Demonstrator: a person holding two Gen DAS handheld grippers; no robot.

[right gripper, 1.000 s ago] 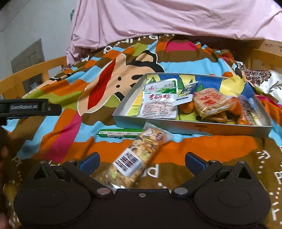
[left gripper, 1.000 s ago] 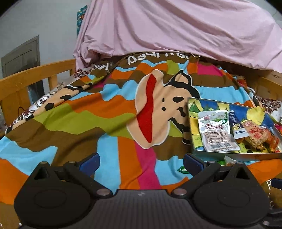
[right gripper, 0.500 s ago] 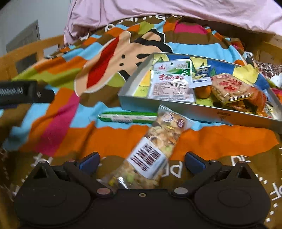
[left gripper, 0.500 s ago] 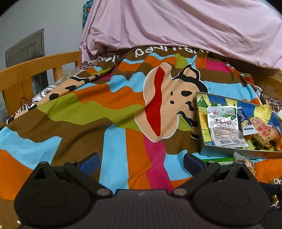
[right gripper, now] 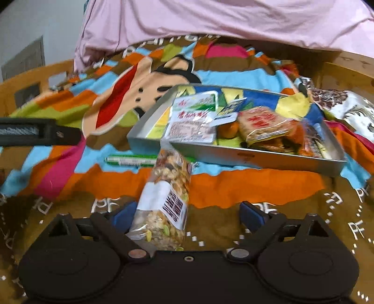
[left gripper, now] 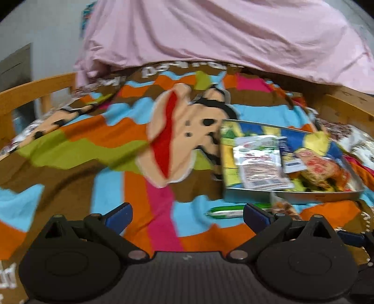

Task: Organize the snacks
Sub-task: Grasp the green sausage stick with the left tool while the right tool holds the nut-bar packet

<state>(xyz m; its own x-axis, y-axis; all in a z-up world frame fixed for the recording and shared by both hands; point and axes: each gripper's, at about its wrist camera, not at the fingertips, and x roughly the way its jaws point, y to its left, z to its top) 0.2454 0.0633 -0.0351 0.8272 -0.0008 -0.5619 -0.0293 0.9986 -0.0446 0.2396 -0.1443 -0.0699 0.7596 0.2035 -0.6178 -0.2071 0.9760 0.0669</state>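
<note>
Right gripper [right gripper: 184, 216]: jaws wide but closing. The nut mix packet [right gripper: 167, 194] lies between them on the blanket [right gripper: 233, 187], its near end close against the left blue pad [right gripper: 122, 217], clear gap to the right pad [right gripper: 251, 216]. Cannot tell whether the left pad is actually touching; nothing pinched.

Packet runs lengthwise from 6 o'clock up toward 12, far end just short of the metal tray [right gripper: 257, 157]. Barcode label sits on its near half.

Green stick snack [right gripper: 131, 160] lies flat on the blanket at about 11 o'clock from the packet's far end, just in front of the tray's near wall, partly behind the packet.

Tray sits at 1 o'clock in the right wrist view. Inside: white and green sachet [right gripper: 194, 119] at the left, small blue sachet [right gripper: 230, 112] beside it, an orange fruit [right gripper: 228, 129] under that, red-print cracker pack [right gripper: 264, 125] toward the right. More wrappers at the far right, too blurred to tell.

Left gripper [left gripper: 187, 214]: jaws spread wide, nothing between them, only blanket. In its view the tray [left gripper: 303, 195] is at 2 o'clock and the green stick [left gripper: 230, 211] is just left of the right pad. View is motion-blurred.

Pink sheet [right gripper: 222, 21] is heaped at 12 o'clock, wooden bed rail [right gripper: 28, 79] at 10.
</note>
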